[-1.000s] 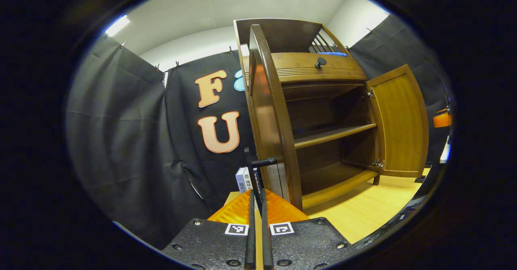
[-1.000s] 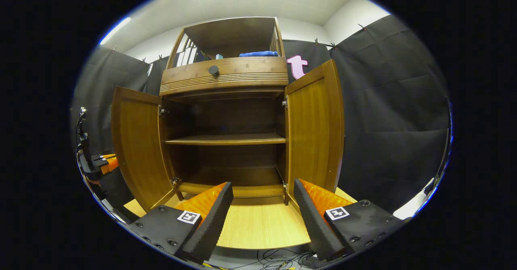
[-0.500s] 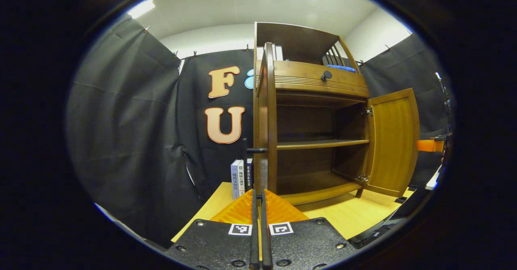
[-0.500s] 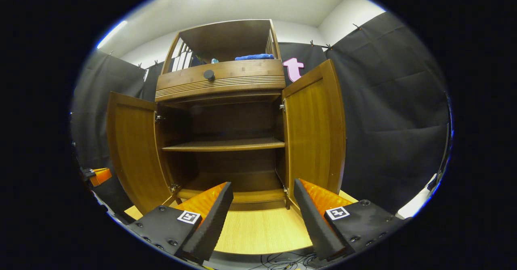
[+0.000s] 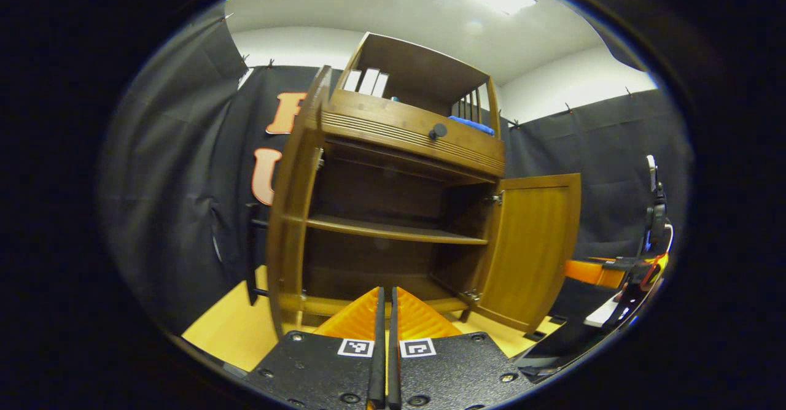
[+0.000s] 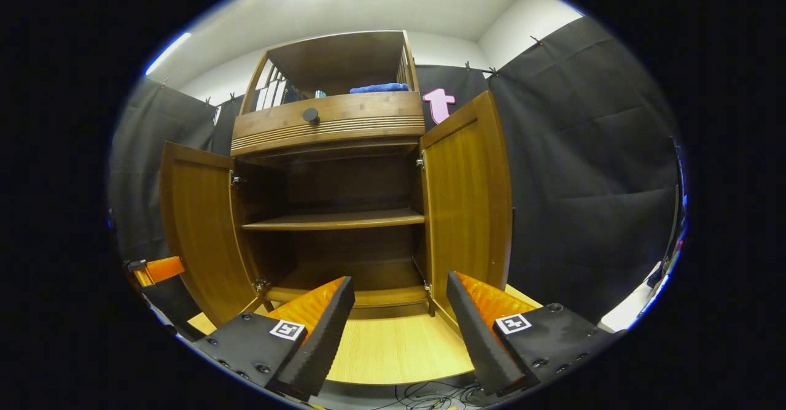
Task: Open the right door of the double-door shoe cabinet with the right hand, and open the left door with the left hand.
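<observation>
The brown wooden shoe cabinet stands with both doors swung out. In the right gripper view its left door and right door flank the bare inner shelf. My right gripper is open in front of the cabinet, a little back from it, with nothing between its fingers. In the left gripper view the left door is seen edge-on with its black handle on the outer side, and the right door is wide open. My left gripper is shut on nothing, apart from the door.
A drawer with a round black knob sits above the doors. A blue cloth and books lie in the top compartment. The cabinet stands on a light wooden tabletop; cables hang below its front edge. Black cloth walls surround.
The left gripper has drawn back from the left door's handle and swung right, so it now faces the cabinet's inside. The right gripper has barely moved. Both doors stay open.
</observation>
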A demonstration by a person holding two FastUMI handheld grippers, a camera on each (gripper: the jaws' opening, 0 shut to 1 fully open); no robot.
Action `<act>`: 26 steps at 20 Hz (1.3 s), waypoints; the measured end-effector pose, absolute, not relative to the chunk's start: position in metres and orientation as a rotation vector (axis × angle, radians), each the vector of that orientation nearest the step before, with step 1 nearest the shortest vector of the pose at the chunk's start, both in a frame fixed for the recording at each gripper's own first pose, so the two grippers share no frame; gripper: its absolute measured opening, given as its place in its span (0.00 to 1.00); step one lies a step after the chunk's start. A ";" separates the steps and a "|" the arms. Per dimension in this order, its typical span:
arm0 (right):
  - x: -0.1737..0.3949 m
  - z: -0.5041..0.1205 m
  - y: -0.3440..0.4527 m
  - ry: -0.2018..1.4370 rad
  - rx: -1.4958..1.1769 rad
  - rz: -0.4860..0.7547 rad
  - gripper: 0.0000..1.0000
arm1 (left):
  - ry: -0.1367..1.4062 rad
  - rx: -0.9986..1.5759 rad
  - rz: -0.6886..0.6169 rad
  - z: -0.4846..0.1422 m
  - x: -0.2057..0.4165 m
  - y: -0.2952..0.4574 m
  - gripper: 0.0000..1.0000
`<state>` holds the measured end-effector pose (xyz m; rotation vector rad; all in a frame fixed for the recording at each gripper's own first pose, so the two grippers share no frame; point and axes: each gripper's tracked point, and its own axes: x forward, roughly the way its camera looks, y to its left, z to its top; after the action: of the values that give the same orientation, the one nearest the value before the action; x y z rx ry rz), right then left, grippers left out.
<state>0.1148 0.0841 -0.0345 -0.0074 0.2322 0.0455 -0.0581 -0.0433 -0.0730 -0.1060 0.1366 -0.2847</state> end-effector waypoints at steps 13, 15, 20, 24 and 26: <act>0.097 -0.025 0.072 0.208 -0.033 0.015 0.89 | 0.124 -0.144 -0.163 -0.065 -0.028 -0.053 0.81; 0.097 -0.023 0.072 0.203 -0.034 0.015 0.89 | 0.120 -0.145 -0.135 -0.064 -0.026 -0.047 0.91; 0.097 -0.023 0.075 0.204 -0.034 0.020 0.89 | 0.082 -0.110 -0.087 -0.056 -0.024 -0.036 0.92; 0.096 -0.024 0.078 0.205 -0.037 0.027 0.89 | 0.080 -0.089 -0.096 -0.055 -0.024 -0.038 0.95; 0.097 -0.024 0.079 0.206 -0.039 0.029 0.89 | 0.077 -0.085 -0.097 -0.054 -0.023 -0.038 0.92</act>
<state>0.0966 0.0789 -0.0239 -0.0393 0.2065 0.0294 -0.0232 -0.0377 -0.0537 -0.0845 0.0770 -0.0970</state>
